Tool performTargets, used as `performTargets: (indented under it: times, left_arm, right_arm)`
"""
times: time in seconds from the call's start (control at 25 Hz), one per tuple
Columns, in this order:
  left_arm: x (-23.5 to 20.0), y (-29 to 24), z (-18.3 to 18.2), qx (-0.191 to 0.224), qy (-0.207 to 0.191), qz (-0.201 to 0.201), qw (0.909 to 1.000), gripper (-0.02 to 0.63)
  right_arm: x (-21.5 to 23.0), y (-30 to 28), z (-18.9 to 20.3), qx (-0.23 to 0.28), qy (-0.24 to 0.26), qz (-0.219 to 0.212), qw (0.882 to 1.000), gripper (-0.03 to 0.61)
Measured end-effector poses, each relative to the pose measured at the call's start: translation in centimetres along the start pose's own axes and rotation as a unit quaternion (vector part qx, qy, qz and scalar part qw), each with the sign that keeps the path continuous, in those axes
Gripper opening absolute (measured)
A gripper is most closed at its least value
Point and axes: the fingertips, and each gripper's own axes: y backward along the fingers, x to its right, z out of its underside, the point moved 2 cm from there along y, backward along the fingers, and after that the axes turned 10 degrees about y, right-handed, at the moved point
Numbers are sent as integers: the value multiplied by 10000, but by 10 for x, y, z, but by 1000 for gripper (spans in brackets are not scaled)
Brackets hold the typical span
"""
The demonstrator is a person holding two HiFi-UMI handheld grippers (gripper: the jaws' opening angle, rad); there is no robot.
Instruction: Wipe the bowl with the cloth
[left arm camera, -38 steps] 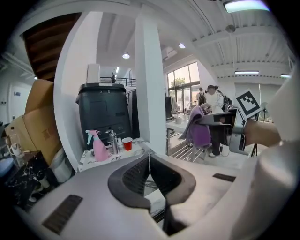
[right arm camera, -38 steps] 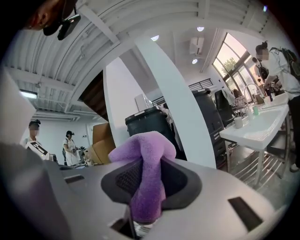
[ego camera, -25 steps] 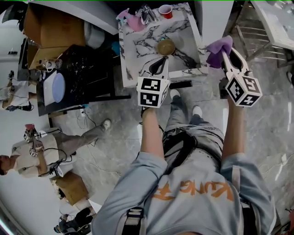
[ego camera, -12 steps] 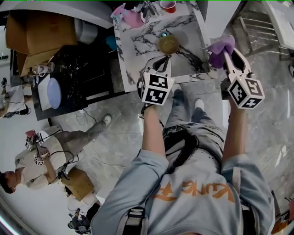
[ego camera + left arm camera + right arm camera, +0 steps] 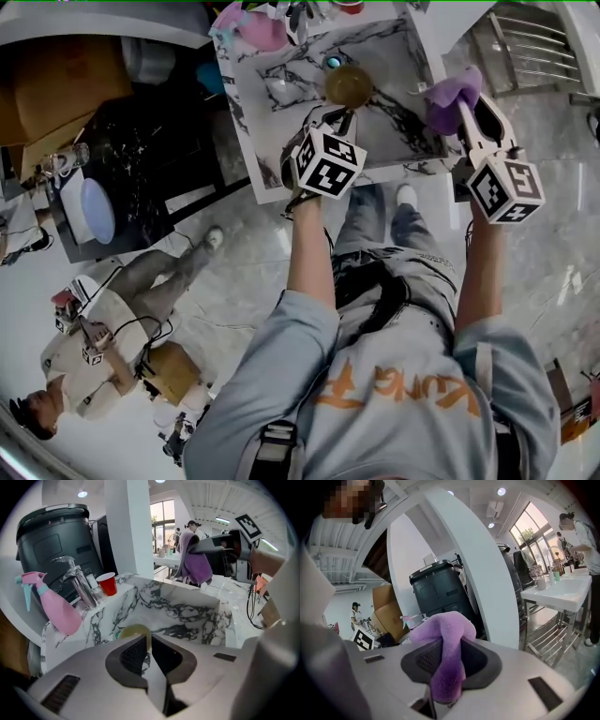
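Bowl (image 5: 347,86) lower in sink (image 5: 291,80) | left hand-held gripper (image 5: 344,114) clamps rim | right hand-held gripper (image 5: 462,109) clamps cloth (image 5: 446,98)

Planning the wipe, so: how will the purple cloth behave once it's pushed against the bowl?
Probably floppy: the cloth droops in folds over the right gripper, which is shut on it. Likely light and soft, given its fuzzy pile. It should mould to the bowl, whose rim the left gripper clamps.

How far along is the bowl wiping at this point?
Done: the right tongs are shut on the purple cloth, and the left tongs pinch the rim of the bowl in the marble sink. In hand: the cloth is held at the sink's right edge, apart from the bowl. Left: all the wiping.
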Motion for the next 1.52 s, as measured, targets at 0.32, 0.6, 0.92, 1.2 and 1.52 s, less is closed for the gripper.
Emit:
performTargets:
  times: [0.32,0.6,0.92,1.2,1.52]
  left_arm:
    - [-2,-47,11,-454,-309,547,9970,28]
    - [-1,-84,25,-898,-635,614,9920,111]
    - [2,-118,44,-1313,-920,606,9852,110]
    - [2,-129,47,-1390,-925,532,9845,93]
    - [-4,-107,26,-1098,-753,248,9908,37]
  right_arm:
    - [0,-24,9,-230,25,79,9997,108]
    - [-4,-30,11,-309,52,90,9995,109]
    - [-10,-29,16,-365,26,73,9993,109]
    - [-9,-18,21,-406,-1,148,9991,108]
    - [-12,-6,16,-350,109,50,9993,109]
